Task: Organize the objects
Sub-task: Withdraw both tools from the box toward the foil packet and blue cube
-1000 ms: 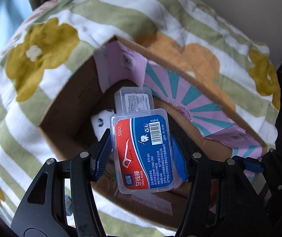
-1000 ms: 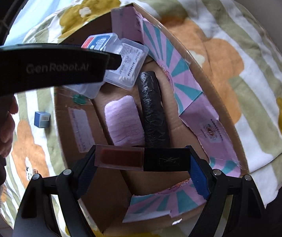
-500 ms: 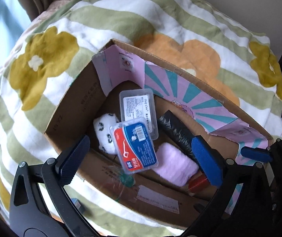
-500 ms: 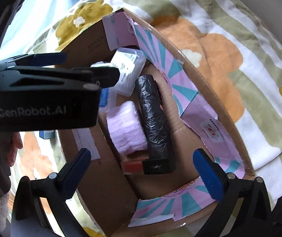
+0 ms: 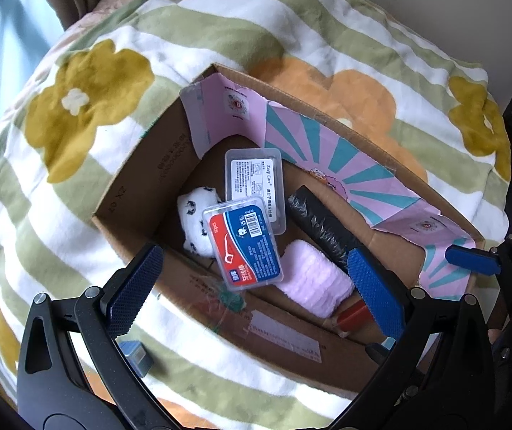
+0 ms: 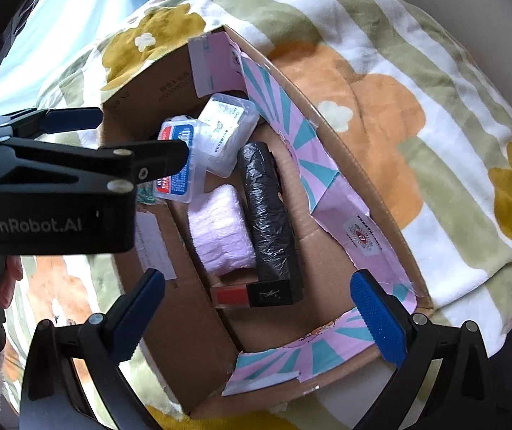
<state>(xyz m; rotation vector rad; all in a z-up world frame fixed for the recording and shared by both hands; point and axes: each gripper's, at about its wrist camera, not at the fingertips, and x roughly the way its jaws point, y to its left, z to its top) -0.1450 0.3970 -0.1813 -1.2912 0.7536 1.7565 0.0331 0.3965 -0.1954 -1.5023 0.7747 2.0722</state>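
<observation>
An open cardboard box (image 5: pixel 138 186) (image 6: pixel 191 340) lies on a flowered blanket. Inside lie a red-and-blue floss pick case (image 5: pixel 245 247) (image 6: pixel 177 175), a clear floss case (image 5: pixel 256 179) (image 6: pixel 227 132), a white spotted plush (image 5: pixel 197 222), a pink fluffy roll (image 5: pixel 313 283) (image 6: pixel 220 229), a black bag roll (image 5: pixel 324 229) (image 6: pixel 270 215) and a red-and-black lipstick (image 6: pixel 256 295) (image 5: pixel 351 313). My left gripper (image 5: pixel 256 294) is open and empty above the box's near wall. My right gripper (image 6: pixel 256 308) is open and empty above the lipstick.
The striped flowered blanket (image 5: pixel 87 107) (image 6: pixel 381 107) surrounds the box. A small blue cube (image 5: pixel 136 353) lies on the blanket outside the box's near wall. The left gripper body (image 6: pixel 52 193) crosses the right wrist view at the left.
Both grippers opened and drew back. The left let go of the red-and-blue floss case, the right let go of the lipstick; both things now lie in the box.
</observation>
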